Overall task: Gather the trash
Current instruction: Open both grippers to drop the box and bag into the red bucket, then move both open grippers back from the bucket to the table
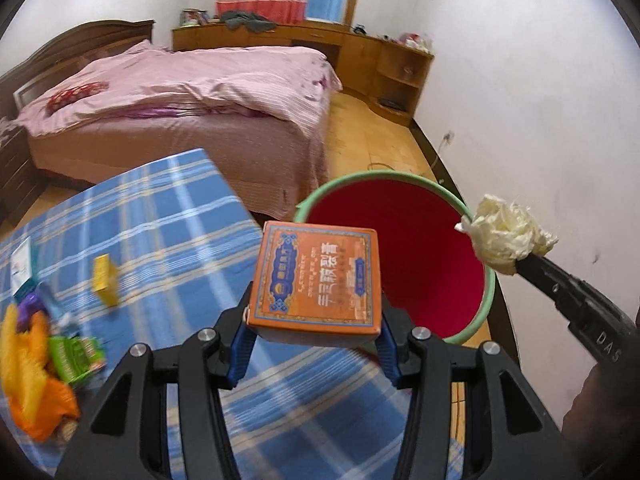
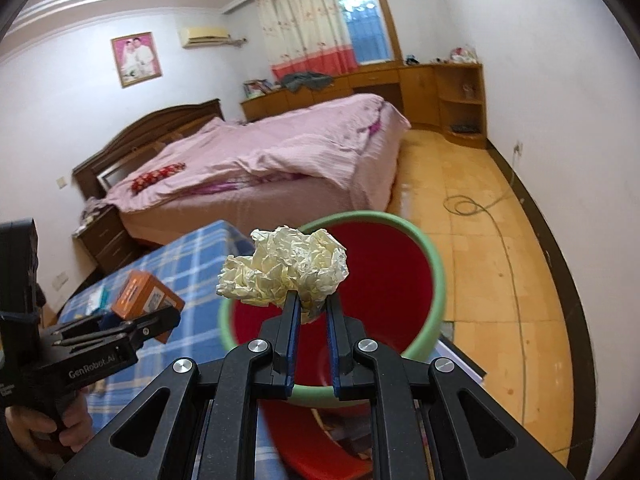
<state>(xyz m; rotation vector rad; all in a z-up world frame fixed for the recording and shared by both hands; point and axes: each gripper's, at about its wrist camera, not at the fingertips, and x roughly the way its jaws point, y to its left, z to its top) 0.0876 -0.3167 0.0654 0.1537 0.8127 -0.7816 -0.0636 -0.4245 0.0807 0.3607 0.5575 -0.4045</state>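
My left gripper (image 1: 314, 320) is shut on an orange box (image 1: 316, 278) and holds it above the table edge, just left of a bin with a green rim and red inside (image 1: 400, 248). My right gripper (image 2: 312, 300) is shut on a crumpled cream paper ball (image 2: 284, 266) and holds it over the bin's mouth (image 2: 384, 280). The paper ball (image 1: 506, 234) and right gripper (image 1: 532, 262) also show in the left wrist view at the bin's right rim. The left gripper (image 2: 120, 328) with the orange box (image 2: 146, 294) shows at left in the right wrist view.
The table has a blue checked cloth (image 1: 160, 220). On it lie a small yellow box (image 1: 105, 280), a green packet (image 1: 76, 356), orange and yellow wrappers (image 1: 28, 376) and a white pack (image 1: 22, 264). A pink bed (image 1: 180, 96) stands behind. A cable (image 2: 472, 204) lies on the floor.
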